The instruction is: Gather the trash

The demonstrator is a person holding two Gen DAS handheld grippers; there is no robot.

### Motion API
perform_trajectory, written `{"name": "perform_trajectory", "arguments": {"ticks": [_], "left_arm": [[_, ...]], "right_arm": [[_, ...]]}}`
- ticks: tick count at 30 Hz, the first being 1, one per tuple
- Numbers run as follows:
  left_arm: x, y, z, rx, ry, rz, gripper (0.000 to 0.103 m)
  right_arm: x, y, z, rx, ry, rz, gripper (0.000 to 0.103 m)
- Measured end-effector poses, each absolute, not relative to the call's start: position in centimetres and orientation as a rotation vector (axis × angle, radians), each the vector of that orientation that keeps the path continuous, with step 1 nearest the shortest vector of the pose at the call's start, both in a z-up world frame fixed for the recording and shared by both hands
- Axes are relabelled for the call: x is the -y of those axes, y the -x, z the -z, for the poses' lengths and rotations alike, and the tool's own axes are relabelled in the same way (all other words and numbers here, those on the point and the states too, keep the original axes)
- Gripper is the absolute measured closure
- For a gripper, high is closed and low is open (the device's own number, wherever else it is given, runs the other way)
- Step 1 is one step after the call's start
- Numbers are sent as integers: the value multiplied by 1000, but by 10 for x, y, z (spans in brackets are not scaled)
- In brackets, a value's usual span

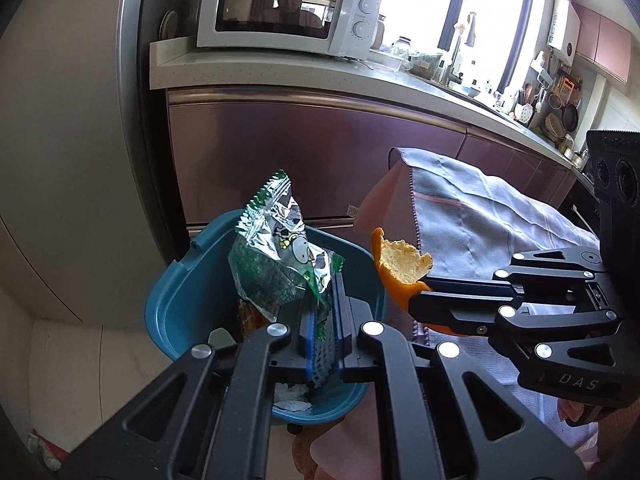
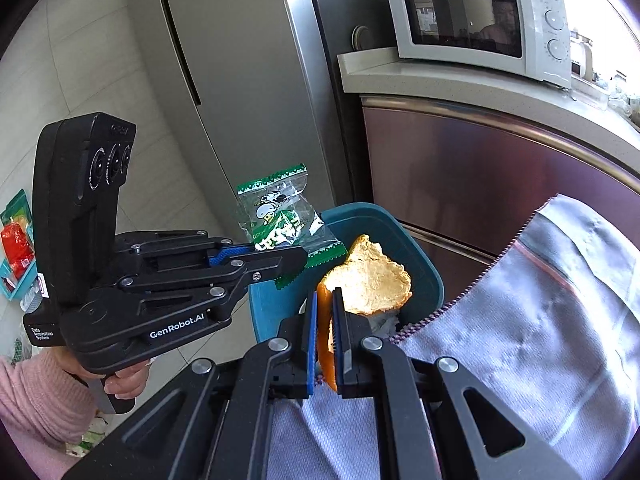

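Observation:
A teal trash bin (image 1: 168, 304) stands on the floor below both grippers, with white crumpled paper (image 1: 292, 396) inside it. My left gripper (image 1: 326, 292) is shut on a green and silver snack wrapper (image 1: 280, 264), which it holds over the bin's opening. To its right, my right gripper (image 1: 418, 294) is shut on a piece of orange peel (image 1: 400, 264) near the bin's right rim. In the right wrist view the peel (image 2: 372, 280) sticks up from the right gripper (image 2: 326, 300) above the bin (image 2: 424, 264). The left gripper (image 2: 288, 252) holds the wrapper (image 2: 280, 216) at the bin's left side.
A grey-blue cloth (image 2: 540, 320) drapes over a surface right beside the bin. Purple cabinet fronts (image 1: 300, 152) stand behind the bin, under a counter with a white microwave (image 1: 288, 8). A steel fridge (image 2: 240, 80) stands at the left. Packets (image 2: 16, 240) lie on the floor.

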State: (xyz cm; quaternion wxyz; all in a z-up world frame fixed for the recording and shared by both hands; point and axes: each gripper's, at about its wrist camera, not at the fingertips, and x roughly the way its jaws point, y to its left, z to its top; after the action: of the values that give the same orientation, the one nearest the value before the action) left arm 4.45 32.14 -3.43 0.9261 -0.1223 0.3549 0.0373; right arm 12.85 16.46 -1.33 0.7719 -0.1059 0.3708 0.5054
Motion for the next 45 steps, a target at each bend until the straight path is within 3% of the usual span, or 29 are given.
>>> {"name": "perform_trajectory", "arguments": {"ticks": [20, 22, 31, 35, 37, 41, 43, 45], "left_arm": [[-348, -83, 95, -844, 354, -94, 95], [-350, -87, 101, -858, 368, -83, 85], [-341, -93, 107, -856, 360, -99, 71], [-331, -78, 90, -783, 323, -105, 60], [-328, -65, 78, -736, 308, -98, 45], [-307, -45, 52, -640, 257, -74, 32], [-295, -33, 38, -588, 231, -65, 16], [-281, -18, 25, -533, 218, -42, 7]], "right_arm": [[-215, -163, 51, -966, 260, -1078, 94], [-217, -166, 52, -976, 257, -1071, 94], [-204, -167, 51, -948, 209, -1045, 90], [-177, -154, 39, -869, 186, -1020, 65], [-161, -147, 32, -828, 176, -1000, 57], [-122, -128, 16, -737, 135, -947, 38], [-102, -118, 9, -687, 110, -910, 29], [-80, -104, 1, -627, 91, -866, 15]]}}
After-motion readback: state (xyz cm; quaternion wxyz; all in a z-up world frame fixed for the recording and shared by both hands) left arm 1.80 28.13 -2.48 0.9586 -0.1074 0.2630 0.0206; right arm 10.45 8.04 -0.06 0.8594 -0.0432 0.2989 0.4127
